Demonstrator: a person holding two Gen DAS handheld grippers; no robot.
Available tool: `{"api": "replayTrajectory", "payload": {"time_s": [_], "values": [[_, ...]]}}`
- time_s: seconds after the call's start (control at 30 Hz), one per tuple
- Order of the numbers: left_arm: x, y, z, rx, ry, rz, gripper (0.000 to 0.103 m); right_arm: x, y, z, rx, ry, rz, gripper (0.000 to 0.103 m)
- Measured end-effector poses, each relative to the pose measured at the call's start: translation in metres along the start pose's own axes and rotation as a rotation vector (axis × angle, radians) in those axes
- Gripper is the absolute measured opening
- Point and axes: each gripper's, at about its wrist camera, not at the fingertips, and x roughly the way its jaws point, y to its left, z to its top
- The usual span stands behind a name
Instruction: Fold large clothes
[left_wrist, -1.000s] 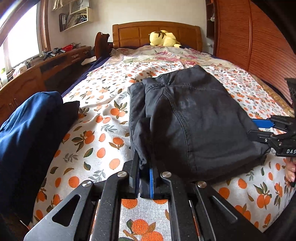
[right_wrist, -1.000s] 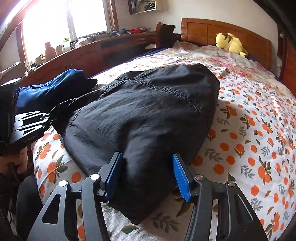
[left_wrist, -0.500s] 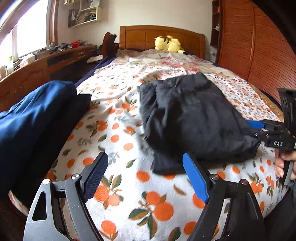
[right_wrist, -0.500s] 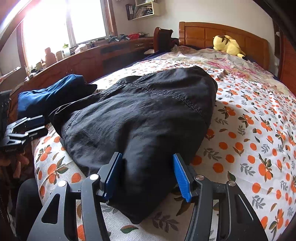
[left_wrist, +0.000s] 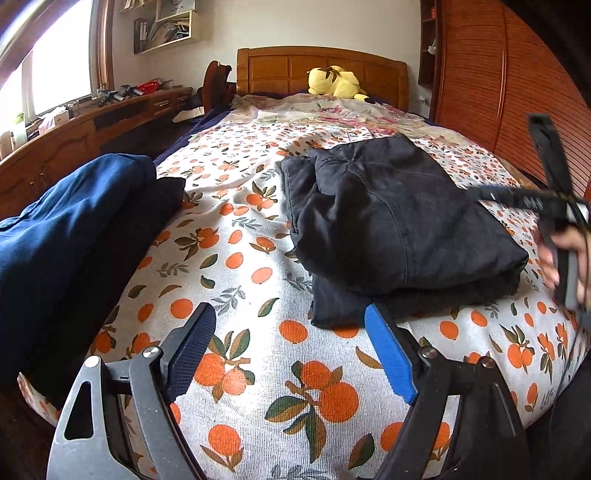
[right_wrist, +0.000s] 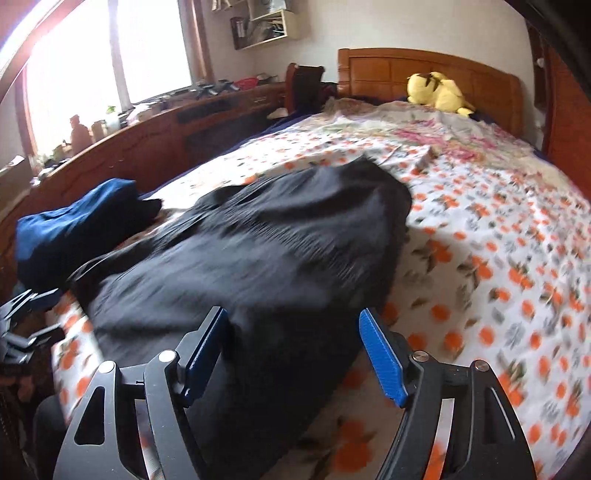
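Left gripper (left_wrist: 290, 356) has let go, jaws wide over bare bedsheet; right gripper (right_wrist: 293, 356) jaws are opening, probably clear of the folded black denim garment (left_wrist: 391, 225) at twelve o'clock: fold apparently finished.

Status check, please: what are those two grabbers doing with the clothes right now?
Left hand-held gripper open, empty. Right hand-held gripper opening off black garment, folded on bedsheet. Nothing obstructing.

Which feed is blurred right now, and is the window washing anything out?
Right wrist view: motion-smeared across the black garment and bedspread, window blown out white. Left wrist view: sharp on the garment, only fisheye bending and mild window glare.
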Motion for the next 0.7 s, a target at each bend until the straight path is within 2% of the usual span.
{"api": "replayTrajectory", "payload": {"time_s": [0.1,0.3,0.37,0.5,0.7], "values": [[0.005,-0.001,0.001,0.009,0.009,-0.009,0.083,0.022,-0.014,0.019,0.007,0.012,-0.021,0.075],[0.019,-0.003,0.004,0.016,0.031,-0.024,0.083,0.089,-0.041,0.042,0.06,0.101,-0.054,0.075],[0.023,-0.004,0.007,0.015,0.039,-0.032,0.083,0.105,-0.048,0.047,0.073,0.115,-0.045,0.078],[0.029,-0.01,0.011,0.022,0.05,-0.041,0.083,0.134,-0.065,0.054,0.136,0.137,0.008,0.089],[0.04,-0.019,0.012,0.048,0.079,-0.058,0.084,0.163,-0.075,0.048,0.154,0.161,0.088,0.091]]}}
